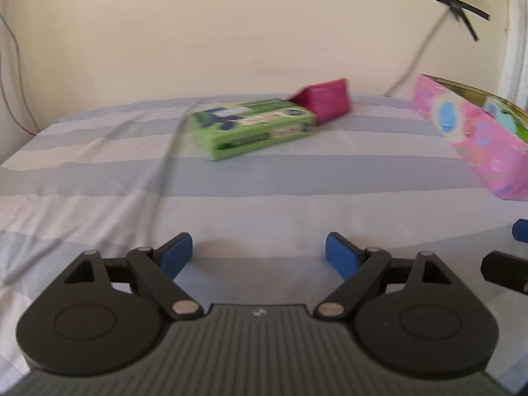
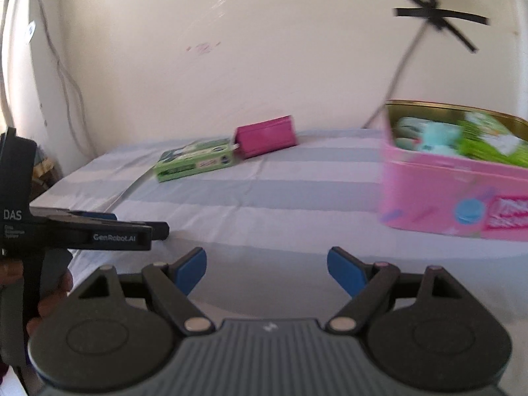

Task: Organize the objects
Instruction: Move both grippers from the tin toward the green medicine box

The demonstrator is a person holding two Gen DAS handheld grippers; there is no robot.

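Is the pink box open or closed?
Open. The pink box has no lid on, and you can see green and teal packets inside it.

The pink tin is cut off at the right edge; print on the green box blurs beyond reading.

You face a cream wall; crossed black tape pins a grey cable far right.

Green box touches magenta pouch on striped sheet.
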